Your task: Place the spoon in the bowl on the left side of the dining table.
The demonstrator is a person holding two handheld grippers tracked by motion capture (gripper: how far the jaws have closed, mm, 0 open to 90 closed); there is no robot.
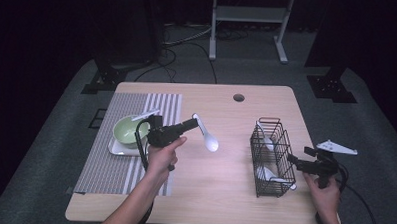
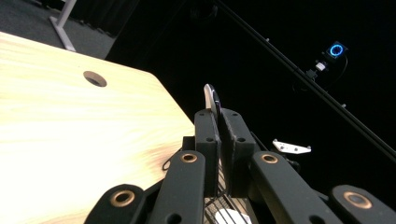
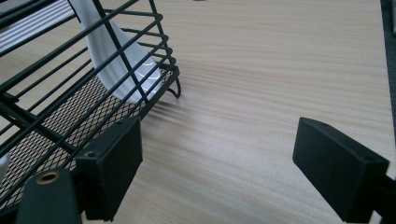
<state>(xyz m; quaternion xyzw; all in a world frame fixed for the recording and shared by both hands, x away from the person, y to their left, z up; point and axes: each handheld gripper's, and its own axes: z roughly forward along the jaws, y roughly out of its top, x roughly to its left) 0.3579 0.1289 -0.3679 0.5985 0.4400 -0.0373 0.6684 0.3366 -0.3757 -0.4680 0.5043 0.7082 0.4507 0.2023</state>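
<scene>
On the wooden worktop (image 1: 233, 193), the left gripper (image 1: 192, 124) hangs above the middle, its jaws clamped on the handle of a white spoon (image 1: 208, 139) whose bowl points toward the near right. Left of it, a green bowl (image 1: 129, 129) sits on a white plate (image 1: 119, 149) on a striped mat (image 1: 109, 169). At the right stands a black wire basket (image 1: 271, 159) with white spoons (image 3: 119, 65) inside. The right gripper (image 3: 219, 172) sits just beside the basket's near right side, jaws apart and holding nothing.
</scene>
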